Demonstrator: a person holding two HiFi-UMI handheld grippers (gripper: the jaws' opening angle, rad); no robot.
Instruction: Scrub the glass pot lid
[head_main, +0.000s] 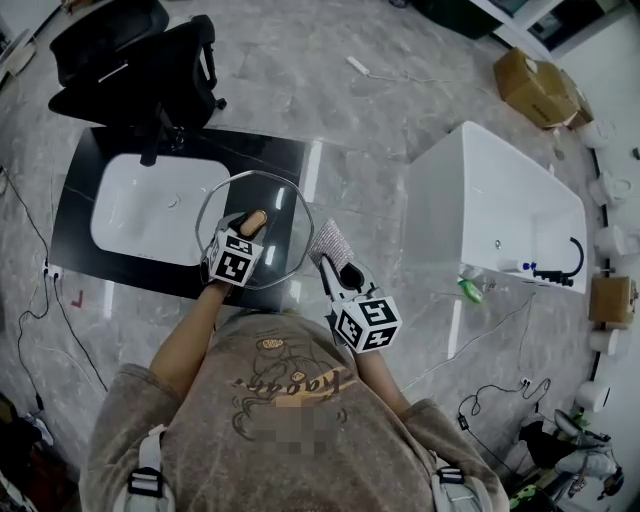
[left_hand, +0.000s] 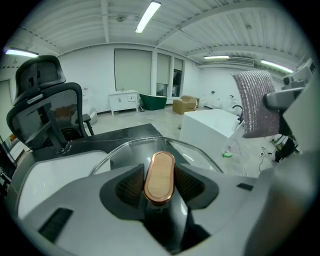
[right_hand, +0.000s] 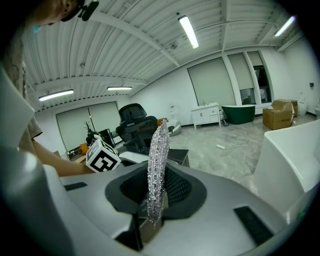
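Note:
The glass pot lid (head_main: 283, 200) lies over the right end of the black counter (head_main: 270, 152), its rim reaching the white sink (head_main: 140, 215). My left gripper (head_main: 250, 226) comes down on it from the near side. In the left gripper view the lid's wooden handle (left_hand: 160, 175) sits between the pads of my left gripper (left_hand: 159, 186), which touch it on both sides. The glass (left_hand: 197, 156) spreads out beyond. My right gripper (head_main: 336, 268) hovers just right of the lid, shut on a silvery scrubbing cloth (head_main: 329, 242). The cloth (right_hand: 158, 160) stands upright in my right gripper (right_hand: 156, 195).
A black office chair (head_main: 140, 60) stands behind the counter. A white bathtub (head_main: 500, 205) with a black tap sits to the right. Beyond it stands a cardboard box (head_main: 535, 85). Cables trail over the grey floor on both sides.

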